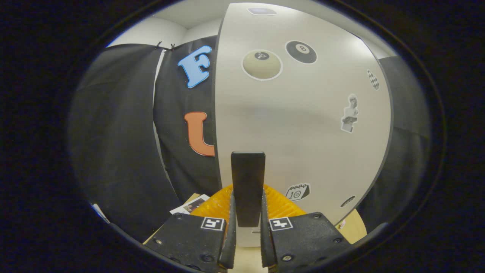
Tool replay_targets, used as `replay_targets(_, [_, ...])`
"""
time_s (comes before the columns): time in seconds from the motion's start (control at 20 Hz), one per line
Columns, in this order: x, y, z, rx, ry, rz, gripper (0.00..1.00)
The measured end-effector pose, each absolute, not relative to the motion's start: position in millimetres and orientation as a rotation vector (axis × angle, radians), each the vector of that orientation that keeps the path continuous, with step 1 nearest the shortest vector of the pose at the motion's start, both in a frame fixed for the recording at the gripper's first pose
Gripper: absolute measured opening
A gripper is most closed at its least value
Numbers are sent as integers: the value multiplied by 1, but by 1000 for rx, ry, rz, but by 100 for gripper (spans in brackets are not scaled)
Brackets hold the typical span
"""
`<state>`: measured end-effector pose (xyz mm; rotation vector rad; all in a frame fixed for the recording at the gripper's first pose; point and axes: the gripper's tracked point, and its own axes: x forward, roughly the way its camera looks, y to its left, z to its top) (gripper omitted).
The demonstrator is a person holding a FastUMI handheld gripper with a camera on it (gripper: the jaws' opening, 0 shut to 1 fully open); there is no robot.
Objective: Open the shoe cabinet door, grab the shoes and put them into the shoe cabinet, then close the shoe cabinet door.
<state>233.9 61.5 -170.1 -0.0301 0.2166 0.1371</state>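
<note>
A pale shoe cabinet door (pixel 303 125) with several stickers stands close in front of me, its left edge running down past the booth's black cloth. A dark upright handle (pixel 248 182) sticks out from the door's lower part. My gripper (pixel 247 223) is shut on this handle, one finger pressing on each side of it. Whether the door is ajar or flush with the cabinet is hard to tell from here.
Something orange and ribbed (pixel 216 206) lies low just behind the fingers. A white printed card (pixel 189 204) rests on a tan surface (pixel 354 227) to the left of it. Black cloth hangs on both sides of the door.
</note>
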Motion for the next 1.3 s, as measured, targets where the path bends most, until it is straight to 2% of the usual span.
replay_targets(0.4, [132, 12, -173, -71, 194, 174, 30])
replay_targets(0.85, [53, -59, -176, -71, 152, 247, 30])
replay_targets(1.1, [19, -123, -178, -58, 173, 306, 28])
replay_targets(1.3, [0, -188, -177, -63, 192, 264, 27])
